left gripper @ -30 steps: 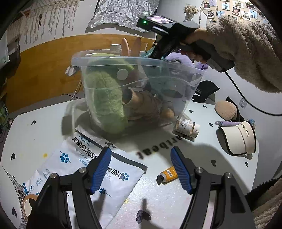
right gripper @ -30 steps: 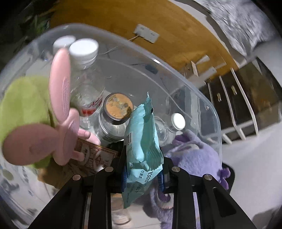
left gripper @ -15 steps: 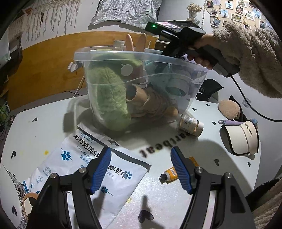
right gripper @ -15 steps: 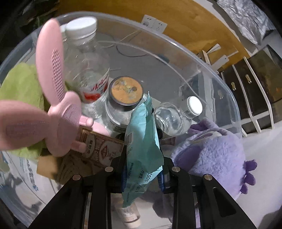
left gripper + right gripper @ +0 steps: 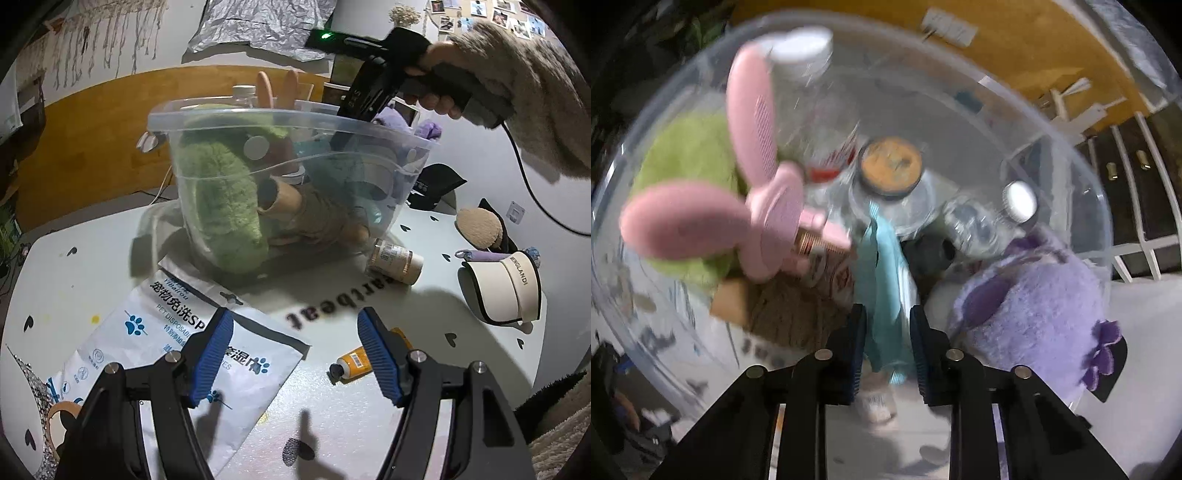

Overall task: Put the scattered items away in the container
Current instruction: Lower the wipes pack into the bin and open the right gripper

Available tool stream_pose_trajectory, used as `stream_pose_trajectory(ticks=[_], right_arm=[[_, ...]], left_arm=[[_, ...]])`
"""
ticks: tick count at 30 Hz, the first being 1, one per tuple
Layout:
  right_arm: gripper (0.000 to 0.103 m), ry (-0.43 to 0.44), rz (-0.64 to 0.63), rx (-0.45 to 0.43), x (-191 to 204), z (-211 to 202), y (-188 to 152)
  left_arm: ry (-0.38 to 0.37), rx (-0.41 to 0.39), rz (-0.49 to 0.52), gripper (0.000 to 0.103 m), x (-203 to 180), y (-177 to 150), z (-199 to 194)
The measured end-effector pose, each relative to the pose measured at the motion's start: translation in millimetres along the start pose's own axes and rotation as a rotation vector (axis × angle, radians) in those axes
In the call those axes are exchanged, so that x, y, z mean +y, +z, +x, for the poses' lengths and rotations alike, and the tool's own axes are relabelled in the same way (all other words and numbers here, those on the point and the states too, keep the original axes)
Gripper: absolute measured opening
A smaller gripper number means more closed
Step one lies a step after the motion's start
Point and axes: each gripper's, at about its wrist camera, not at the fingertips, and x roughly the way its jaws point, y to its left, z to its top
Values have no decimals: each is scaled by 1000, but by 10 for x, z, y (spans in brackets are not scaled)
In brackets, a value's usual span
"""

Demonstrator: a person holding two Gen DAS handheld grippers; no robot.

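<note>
While the right gripper [image 5: 887, 328] points down into the clear plastic tub [image 5: 207, 122], its jaws are closing with a teal wipes packet [image 5: 882, 280] between them, beside the purple plush [image 5: 1034, 302] and pink rabbit toy [image 5: 757, 206]. Left gripper [image 5: 295, 354] hangs half spread, pinching nothing, over the table [image 5: 92, 266], with the pet wipes bag [image 5: 177, 332] and yellow tube [image 5: 354, 363] below.

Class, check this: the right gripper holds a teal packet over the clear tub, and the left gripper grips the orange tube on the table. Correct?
Not quite. The left gripper is open and empty; the orange tube lies untouched on the table, as the left wrist view shows. The right gripper has the teal packet between its closing jaws over the clear tub.
</note>
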Motion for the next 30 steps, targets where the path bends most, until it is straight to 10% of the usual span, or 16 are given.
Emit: stream_pose_trajectory(ticks=[13,30], right_arm=[[25,7,-20,206,107,279,423],[7,-200,-122,149,115,242,206]], left_arm=[[28,-4,-19,70,62,-5,-56],[20,-5,-5,70,9,27,-48]])
